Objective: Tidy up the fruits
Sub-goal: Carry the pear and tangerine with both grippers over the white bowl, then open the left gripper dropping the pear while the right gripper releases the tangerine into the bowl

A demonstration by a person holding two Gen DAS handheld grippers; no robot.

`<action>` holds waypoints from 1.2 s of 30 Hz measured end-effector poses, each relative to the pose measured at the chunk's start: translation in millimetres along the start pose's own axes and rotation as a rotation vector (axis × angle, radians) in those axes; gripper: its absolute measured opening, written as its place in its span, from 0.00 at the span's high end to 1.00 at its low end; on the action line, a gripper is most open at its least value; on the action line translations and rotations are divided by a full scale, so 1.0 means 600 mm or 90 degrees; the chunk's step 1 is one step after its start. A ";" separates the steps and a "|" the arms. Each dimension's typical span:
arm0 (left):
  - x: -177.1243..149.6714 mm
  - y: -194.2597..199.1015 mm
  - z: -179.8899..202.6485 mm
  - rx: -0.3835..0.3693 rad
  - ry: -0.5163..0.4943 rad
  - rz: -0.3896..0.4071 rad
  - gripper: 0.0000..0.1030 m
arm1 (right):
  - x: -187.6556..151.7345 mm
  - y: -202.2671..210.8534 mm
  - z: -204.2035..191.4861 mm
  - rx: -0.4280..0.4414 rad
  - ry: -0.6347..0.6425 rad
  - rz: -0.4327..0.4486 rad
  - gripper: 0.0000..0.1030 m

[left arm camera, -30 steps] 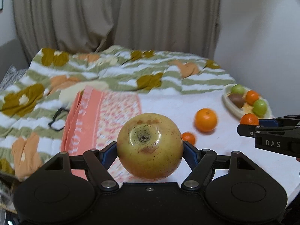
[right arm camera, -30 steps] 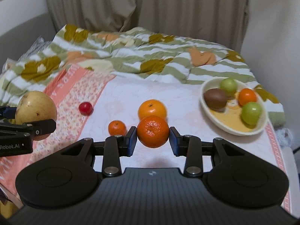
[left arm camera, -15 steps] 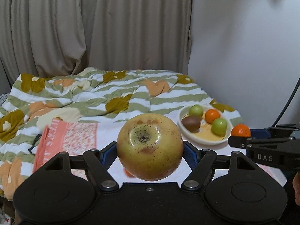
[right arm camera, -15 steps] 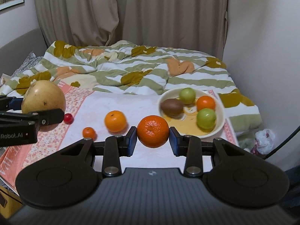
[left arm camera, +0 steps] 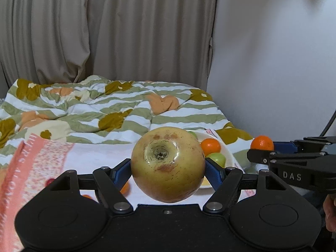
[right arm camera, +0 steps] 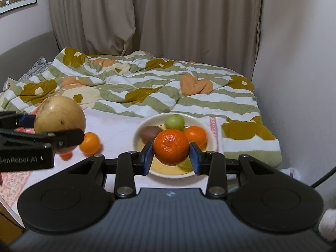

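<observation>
Bowl [right arm camera: 210, 132] lay at twelve o'clock behind the right gripper [right arm camera: 171, 157], nearer than the left, pinching its orange [right arm camera: 171, 147]; left gripper [left arm camera: 168, 172] clamped the pear [left arm camera: 168, 163].

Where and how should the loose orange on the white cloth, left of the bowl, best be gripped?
Grip the loose orange across its widest middle, one of the fingers on each side, coming down from above and in front. It is round and sits alone on the flat cloth, clear of the bowl, so both sides look free. A much smaller orange fruit lies to its left; keep the left side's approach tight.
</observation>
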State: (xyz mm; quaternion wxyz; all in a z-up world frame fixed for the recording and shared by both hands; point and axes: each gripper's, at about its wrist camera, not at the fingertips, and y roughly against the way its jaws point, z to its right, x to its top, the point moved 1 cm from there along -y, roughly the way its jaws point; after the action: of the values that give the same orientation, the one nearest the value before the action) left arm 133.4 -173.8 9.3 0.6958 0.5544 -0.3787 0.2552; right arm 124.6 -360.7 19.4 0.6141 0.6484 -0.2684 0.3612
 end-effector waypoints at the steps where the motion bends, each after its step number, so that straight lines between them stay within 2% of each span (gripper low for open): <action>1: 0.001 -0.010 0.010 0.003 0.004 -0.003 0.25 | 0.002 -0.004 0.013 0.005 0.000 -0.001 0.49; 9: 0.006 -0.101 0.062 0.010 -0.010 -0.036 0.25 | 0.006 -0.067 0.088 0.016 -0.008 -0.024 0.49; 19: -0.007 -0.223 0.085 -0.005 -0.057 -0.102 0.25 | 0.000 -0.147 0.130 0.007 -0.039 -0.060 0.49; 25: -0.024 -0.272 0.094 -0.006 -0.097 -0.138 0.25 | -0.003 -0.178 0.142 -0.001 -0.060 -0.075 0.49; 31: -0.034 -0.293 0.099 -0.009 -0.107 -0.151 0.25 | -0.008 -0.196 0.152 -0.012 -0.072 -0.087 0.49; 33: -0.035 -0.298 0.100 -0.011 -0.107 -0.157 0.21 | -0.008 -0.197 0.154 -0.015 -0.074 -0.088 0.49; 35: -0.030 -0.288 0.102 -0.015 -0.108 -0.136 0.00 | -0.008 -0.196 0.156 -0.016 -0.074 -0.088 0.49; 36: -0.027 -0.281 0.101 -0.015 -0.106 -0.125 0.00 | -0.007 -0.196 0.157 -0.015 -0.074 -0.089 0.49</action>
State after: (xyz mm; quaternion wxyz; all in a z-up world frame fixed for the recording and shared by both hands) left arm 239.9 -274.0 -95.2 0.6902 0.5996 -0.3821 0.1343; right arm 228.1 -442.4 -53.6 0.6289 0.6781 -0.2618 0.2759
